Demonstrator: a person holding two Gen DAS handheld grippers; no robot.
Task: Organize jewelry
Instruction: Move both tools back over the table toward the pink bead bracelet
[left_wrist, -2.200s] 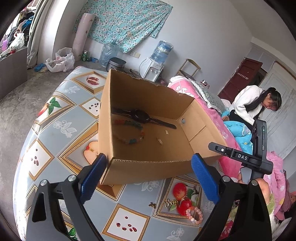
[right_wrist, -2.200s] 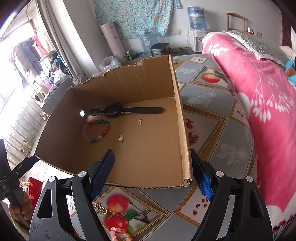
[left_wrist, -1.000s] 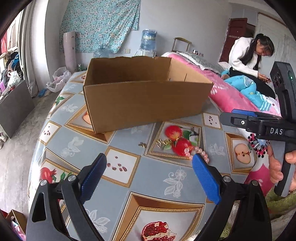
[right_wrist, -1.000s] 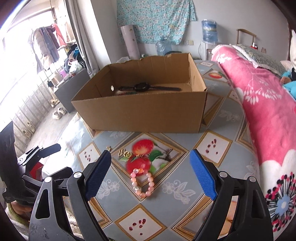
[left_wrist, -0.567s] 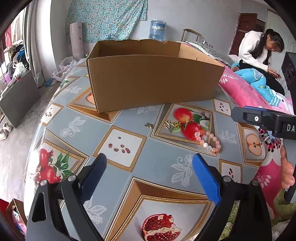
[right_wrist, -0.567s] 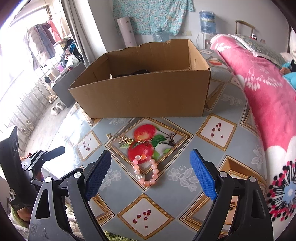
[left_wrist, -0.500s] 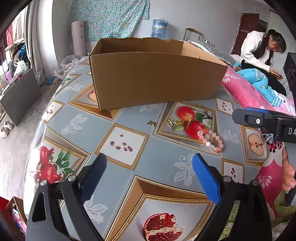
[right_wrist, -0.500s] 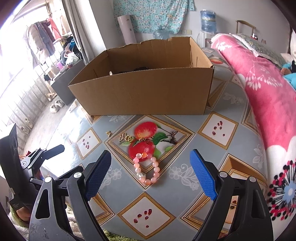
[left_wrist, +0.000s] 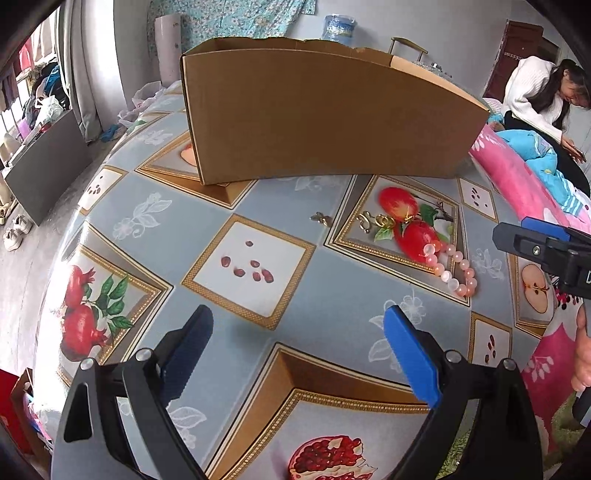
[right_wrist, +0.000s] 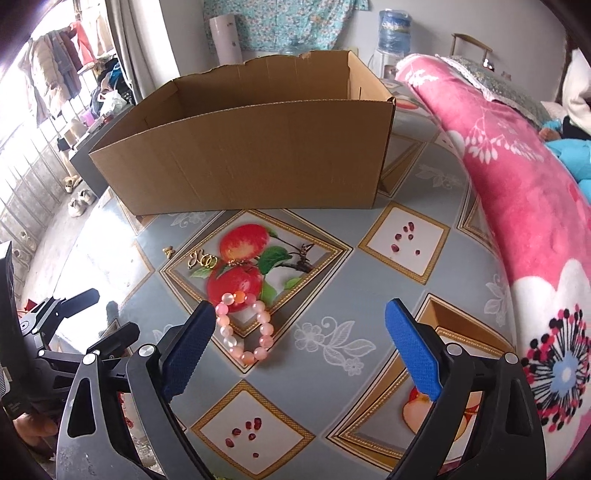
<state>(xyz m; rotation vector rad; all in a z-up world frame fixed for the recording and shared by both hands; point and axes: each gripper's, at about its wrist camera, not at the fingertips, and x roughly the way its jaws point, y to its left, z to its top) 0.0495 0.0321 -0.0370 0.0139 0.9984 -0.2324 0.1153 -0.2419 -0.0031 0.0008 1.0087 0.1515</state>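
1. The left gripper (left_wrist: 297, 343) stands wide apart over the tablecloth (left_wrist: 159, 218), holding nothing.
2. The right gripper (right_wrist: 301, 332) is opening its jaws; nothing is between them.
3. The pink bead bracelet (right_wrist: 245, 328) lies on the tablecloth just beside the right gripper's left finger.
4. Gold pieces (right_wrist: 202, 260) lie between the bracelet and the cardboard box (right_wrist: 255, 162).

left gripper (left_wrist: 297, 339) wide open (nothing between) | bead bracelet (left_wrist: 452, 271) beside right gripper (left_wrist: 532, 242) | box (left_wrist: 325, 118) behind
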